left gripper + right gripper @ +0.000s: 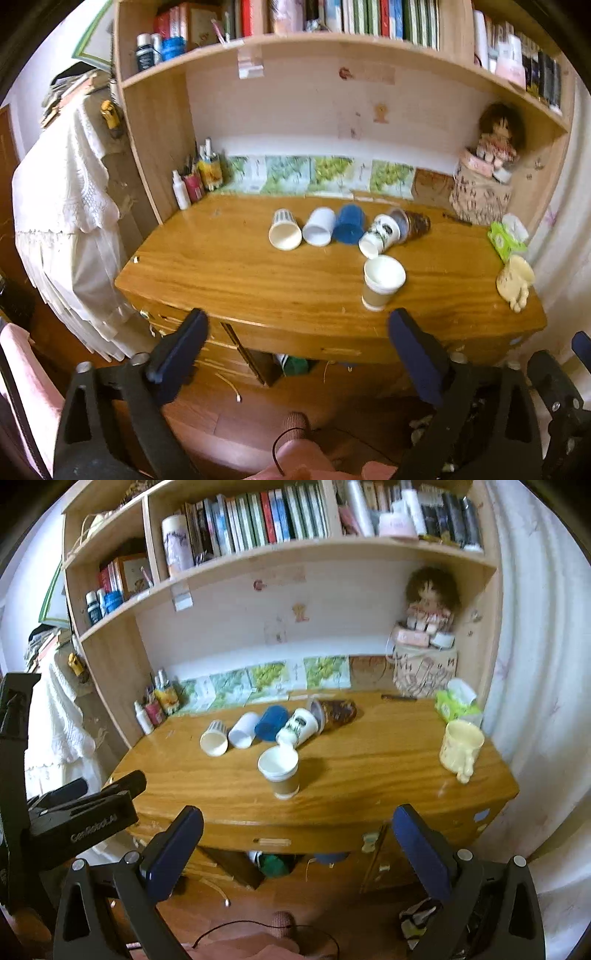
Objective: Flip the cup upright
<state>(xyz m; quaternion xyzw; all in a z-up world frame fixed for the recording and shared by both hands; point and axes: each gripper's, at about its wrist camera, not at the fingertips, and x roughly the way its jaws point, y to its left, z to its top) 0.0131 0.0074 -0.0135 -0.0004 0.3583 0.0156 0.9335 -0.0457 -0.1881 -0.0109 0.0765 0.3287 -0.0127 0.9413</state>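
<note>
A brown-sleeved paper cup [382,282] [279,771] stands upright near the desk's front. Behind it several cups lie on their sides in a row: a striped cream cup [284,229] [215,738], a white cup [318,226] [243,731], a blue cup [349,224] [271,723], a white printed cup [380,234] [297,729] and a dark brown cup [415,223] [338,710]. My left gripper [297,325] is open and empty, held back off the desk's front edge. My right gripper [297,823] is open and empty, also in front of the desk.
The wooden desk [236,266] [369,760] carries a cream mug [515,280] [460,747] at the right, a green tissue pack [456,701], bottles at the back left [192,181] and a doll on a box [424,650]. Bookshelves hang above. White cloth [62,221] hangs at left.
</note>
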